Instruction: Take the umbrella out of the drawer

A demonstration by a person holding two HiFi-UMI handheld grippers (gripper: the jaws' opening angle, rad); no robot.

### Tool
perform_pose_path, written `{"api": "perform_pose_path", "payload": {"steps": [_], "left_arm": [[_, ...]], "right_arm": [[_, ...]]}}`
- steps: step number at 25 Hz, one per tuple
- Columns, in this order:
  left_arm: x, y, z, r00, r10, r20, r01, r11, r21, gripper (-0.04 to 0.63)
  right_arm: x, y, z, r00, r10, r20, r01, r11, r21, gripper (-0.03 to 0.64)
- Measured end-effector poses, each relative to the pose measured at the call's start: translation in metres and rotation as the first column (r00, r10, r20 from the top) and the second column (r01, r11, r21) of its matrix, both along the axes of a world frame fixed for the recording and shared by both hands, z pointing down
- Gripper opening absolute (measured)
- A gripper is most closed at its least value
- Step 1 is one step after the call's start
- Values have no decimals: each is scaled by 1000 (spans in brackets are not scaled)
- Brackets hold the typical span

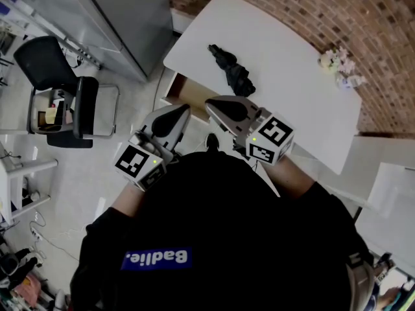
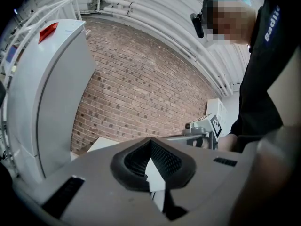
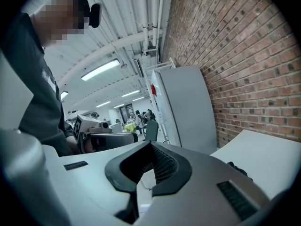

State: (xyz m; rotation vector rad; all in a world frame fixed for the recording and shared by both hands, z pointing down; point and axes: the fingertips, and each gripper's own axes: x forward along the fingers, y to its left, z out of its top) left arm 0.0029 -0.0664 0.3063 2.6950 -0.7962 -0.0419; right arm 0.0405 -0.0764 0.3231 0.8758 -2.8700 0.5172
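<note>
A black folded umbrella (image 1: 231, 70) lies on top of the white table (image 1: 285, 76); the right gripper view shows a bit of it (image 3: 239, 169) past the right jaw. Below the table's near edge a wooden drawer (image 1: 189, 94) stands pulled out. Both grippers hover in front of my body, over the drawer and short of the umbrella. My left gripper (image 1: 183, 111) is shut with nothing in it, its tips meeting (image 2: 151, 143). My right gripper (image 1: 213, 103) is also shut and empty (image 3: 150, 147), and touches nothing.
A brick wall (image 1: 292, 11) runs behind the table. A tall grey cabinet (image 1: 123, 18) stands at the table's left end. A black office chair (image 1: 58, 89) is on the floor at far left. Small white items (image 1: 337, 63) sit at the table's far right.
</note>
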Motion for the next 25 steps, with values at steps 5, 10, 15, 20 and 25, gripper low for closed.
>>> {"api": "perform_pose_path", "payload": {"steps": [5, 10, 15, 20, 25], "left_arm": [[-2, -1, 1, 1000, -5, -1, 5, 1000, -1, -3], [-2, -1, 3, 1000, -8, -2, 8, 1000, -1, -3], [-1, 0, 2, 1000, -6, -4, 6, 1000, 0, -3], [-1, 1, 1, 1000, -6, -4, 6, 1000, 1, -3], [-1, 4, 1, 1000, -4, -3, 4, 1000, 3, -3]], "right_arm": [[-5, 1, -1, 1000, -17, 3, 17, 1000, 5, 28], [-6, 0, -1, 1000, -20, 8, 21, 1000, -4, 29], [-6, 1, -1, 1000, -17, 8, 18, 1000, -11, 29], [-5, 1, -2, 1000, -17, 13, 17, 1000, -17, 29], [-7, 3, -2, 1000, -19, 19, 20, 1000, -22, 29]]}}
